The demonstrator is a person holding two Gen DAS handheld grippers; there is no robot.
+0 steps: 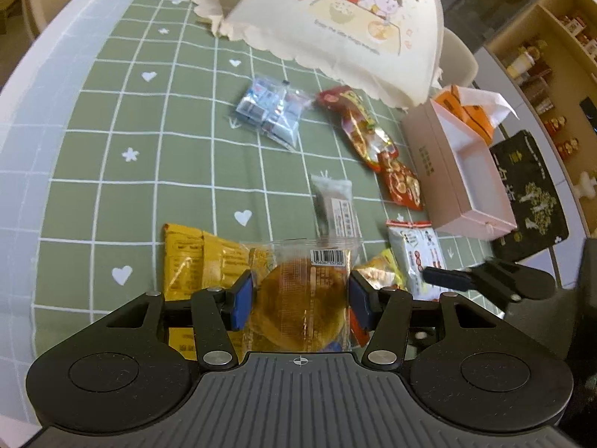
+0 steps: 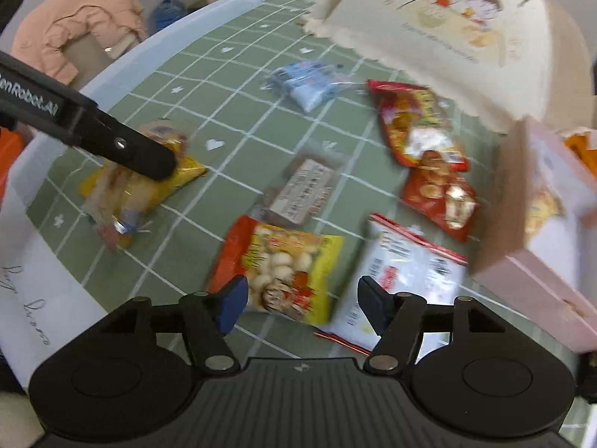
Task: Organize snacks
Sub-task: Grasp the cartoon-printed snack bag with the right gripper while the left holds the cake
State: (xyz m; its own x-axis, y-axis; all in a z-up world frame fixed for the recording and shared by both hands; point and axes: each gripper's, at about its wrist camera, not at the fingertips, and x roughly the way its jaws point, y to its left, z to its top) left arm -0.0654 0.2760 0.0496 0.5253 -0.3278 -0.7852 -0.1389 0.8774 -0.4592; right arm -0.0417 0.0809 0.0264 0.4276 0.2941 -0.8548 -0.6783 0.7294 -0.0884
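Note:
My left gripper (image 1: 300, 300) is shut on a clear-wrapped round brown pastry (image 1: 300, 306), its blue pads pressing both sides of the packet. The pastry sits over a yellow snack packet (image 1: 194, 261). In the right wrist view the left gripper (image 2: 156, 160) shows over that yellow packet (image 2: 164, 186). My right gripper (image 2: 302, 304) is open and empty above a red-and-yellow snack bag (image 2: 283, 265) and next to a white packet with red trim (image 2: 403, 276). A pink open box (image 1: 462, 171) stands at the right.
On the green checked tablecloth (image 1: 149, 171) lie a blue-and-clear packet (image 1: 270, 112), two red snack bags (image 1: 358, 127) (image 1: 403, 183) and a brown bar in clear wrap (image 1: 334, 205). A cream food cover (image 1: 335, 18) stands behind. A dark box (image 1: 530, 194) lies right of the pink box.

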